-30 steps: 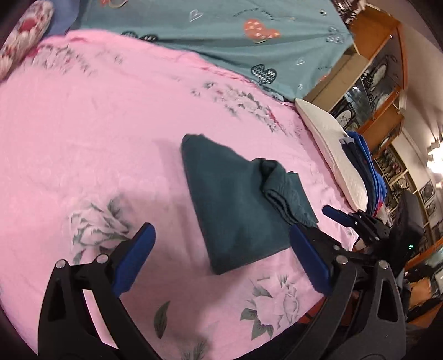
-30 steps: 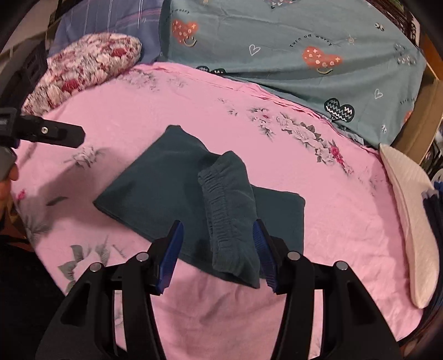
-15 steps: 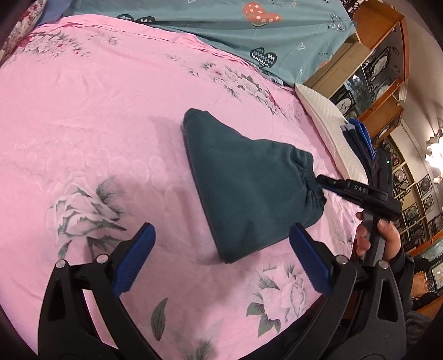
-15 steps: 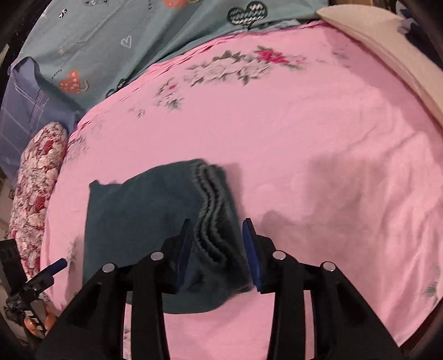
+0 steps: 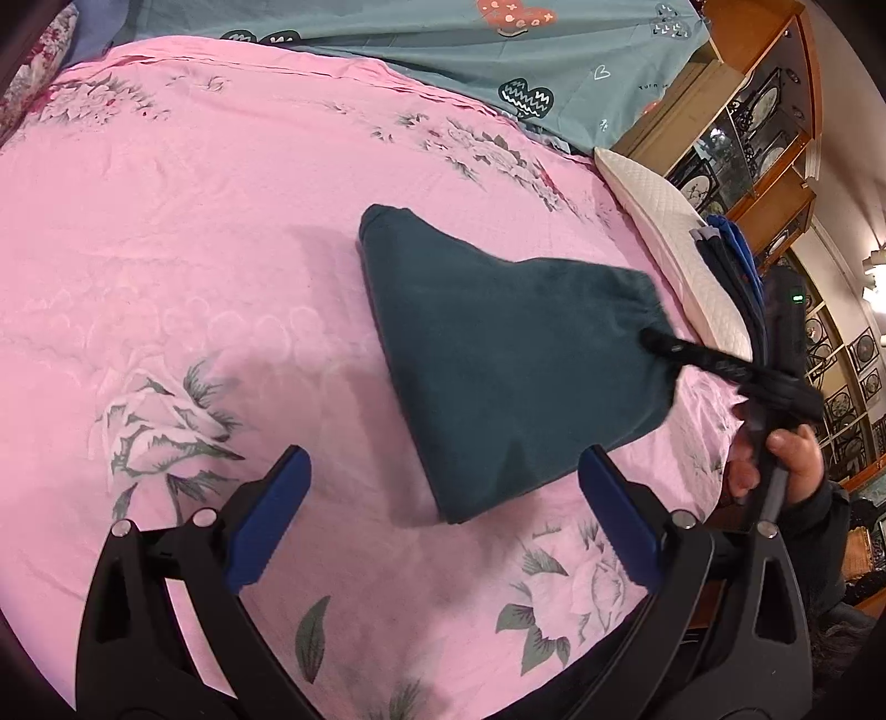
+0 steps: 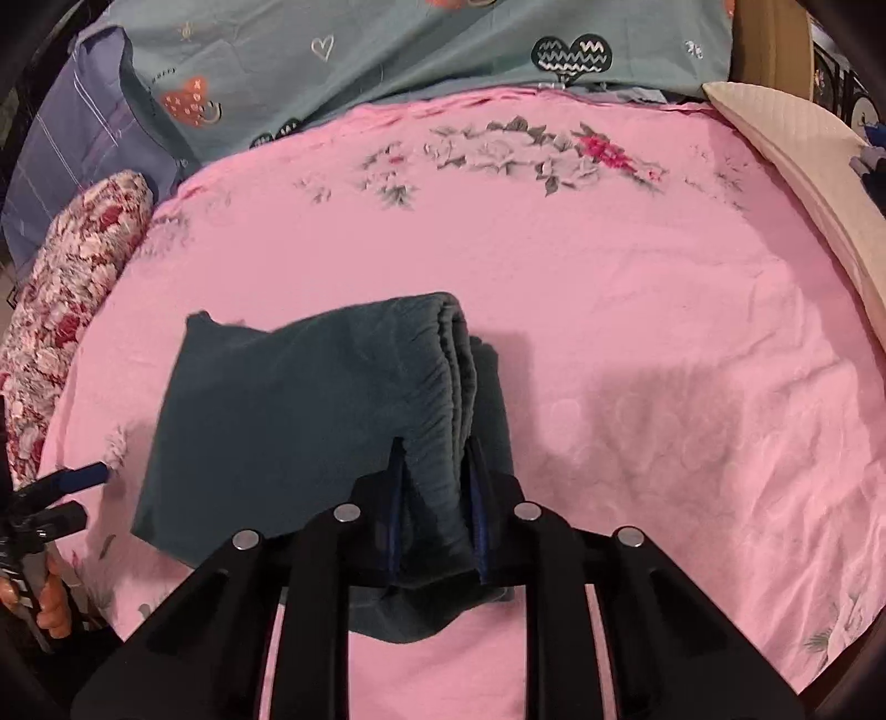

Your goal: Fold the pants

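Note:
The dark teal pants (image 5: 498,354) lie folded on the pink floral bedsheet (image 5: 194,249). In the right wrist view the pants (image 6: 288,410) have their gathered waistband end lifted off the sheet. My right gripper (image 6: 434,476) is shut on that waistband end; it shows from the side in the left wrist view (image 5: 653,340), at the bundle's right edge. My left gripper (image 5: 443,498) is open and empty, hovering above the sheet just short of the pants' near corner. Its tip shows at the left edge of the right wrist view (image 6: 83,473).
A teal heart-print quilt (image 5: 443,50) lies at the bed's far side. A red floral pillow (image 6: 66,288) sits at the left. A white pillow (image 5: 664,238) with dark blue folded clothes (image 5: 731,260) lies at the right edge. Wooden shelves (image 5: 775,138) stand beyond.
My right gripper moved onto the waistband end, closed on it and raised it over the folded part. My left gripper stayed open near the pants' corner.

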The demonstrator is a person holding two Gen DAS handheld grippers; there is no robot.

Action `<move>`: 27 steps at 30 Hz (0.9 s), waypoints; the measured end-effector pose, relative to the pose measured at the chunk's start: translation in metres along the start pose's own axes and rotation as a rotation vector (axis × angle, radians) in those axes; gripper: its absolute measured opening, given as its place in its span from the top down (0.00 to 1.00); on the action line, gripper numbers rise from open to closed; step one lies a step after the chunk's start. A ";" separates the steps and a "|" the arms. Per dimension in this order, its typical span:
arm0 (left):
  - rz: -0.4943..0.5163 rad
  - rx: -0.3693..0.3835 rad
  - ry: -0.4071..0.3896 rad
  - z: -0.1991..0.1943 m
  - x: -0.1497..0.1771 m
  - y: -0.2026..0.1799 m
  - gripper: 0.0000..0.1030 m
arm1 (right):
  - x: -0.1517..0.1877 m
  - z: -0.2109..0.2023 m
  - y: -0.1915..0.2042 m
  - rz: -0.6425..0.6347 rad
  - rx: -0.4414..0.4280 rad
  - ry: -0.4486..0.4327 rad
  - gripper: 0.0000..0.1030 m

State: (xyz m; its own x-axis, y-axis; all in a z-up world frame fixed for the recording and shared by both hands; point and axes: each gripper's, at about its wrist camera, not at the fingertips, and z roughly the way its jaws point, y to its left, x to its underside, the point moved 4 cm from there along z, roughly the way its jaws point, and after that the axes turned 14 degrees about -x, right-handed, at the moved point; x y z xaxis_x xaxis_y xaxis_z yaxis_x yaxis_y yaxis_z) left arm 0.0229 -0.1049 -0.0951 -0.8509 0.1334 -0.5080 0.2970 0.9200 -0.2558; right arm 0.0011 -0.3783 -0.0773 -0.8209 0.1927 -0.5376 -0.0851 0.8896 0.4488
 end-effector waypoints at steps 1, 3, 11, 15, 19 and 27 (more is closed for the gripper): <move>0.007 -0.002 0.003 0.002 -0.001 -0.002 0.04 | 0.000 -0.001 -0.004 0.014 0.009 0.006 0.80; 0.033 -0.013 0.008 0.008 -0.002 -0.009 0.04 | 0.010 0.018 -0.015 0.035 0.036 0.092 0.80; 0.106 0.001 -0.029 0.017 -0.021 -0.035 0.04 | 0.001 0.006 -0.021 -0.003 -0.018 0.010 0.46; 0.016 0.088 0.047 0.043 -0.036 -0.029 0.04 | 0.009 0.021 -0.029 0.040 -0.147 0.072 0.46; -0.074 0.156 0.114 0.068 -0.044 -0.025 0.04 | 0.014 0.038 -0.026 0.016 -0.197 0.097 0.39; -0.069 0.179 0.122 0.075 -0.051 -0.036 0.57 | 0.013 0.032 -0.029 0.153 -0.403 0.090 0.79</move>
State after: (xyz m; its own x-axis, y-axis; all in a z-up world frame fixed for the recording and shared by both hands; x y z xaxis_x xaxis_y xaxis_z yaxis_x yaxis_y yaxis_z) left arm 0.0882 -0.1730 -0.1219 -0.9146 0.1264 -0.3840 0.2996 0.8496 -0.4340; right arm 0.0113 -0.3880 -0.1204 -0.8855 0.2572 -0.3870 -0.1572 0.6178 0.7705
